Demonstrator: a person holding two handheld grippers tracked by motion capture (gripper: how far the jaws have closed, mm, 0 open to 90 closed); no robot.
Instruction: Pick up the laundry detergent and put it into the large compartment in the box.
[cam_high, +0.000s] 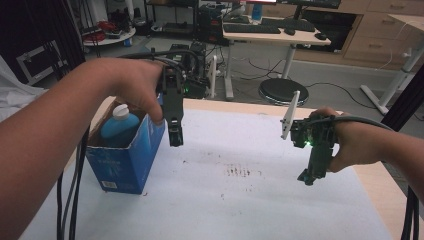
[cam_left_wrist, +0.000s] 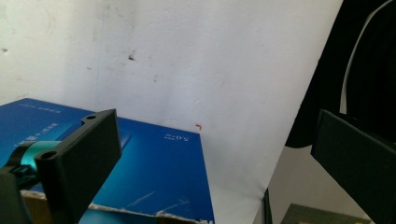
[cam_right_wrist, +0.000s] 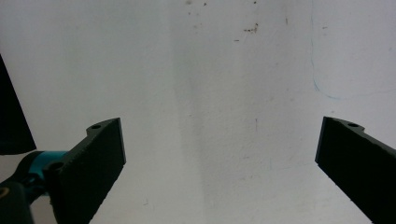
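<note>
While the left gripper (cam_high: 175, 136) hangs wide open beside the blue carton (cam_high: 131, 155), the right gripper (cam_high: 309, 176) gapes empty over the tabletop (cam_high: 240, 200)

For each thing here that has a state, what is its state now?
Blue box: upright, top open, a bottle inside.
Blue bottle: upright in the box, white cap on.
Left gripper: open, empty, beside the box.
Right gripper: open, empty, above the white sheet.

A blue cardboard box with white lettering (cam_high: 127, 162) holds a blue plastic bottle with a white cap (cam_high: 119, 127); the white table cover (cam_high: 240, 200) carries dark speckled stains, while both handheld grippers are black, teal at the jaw mounts.
</note>
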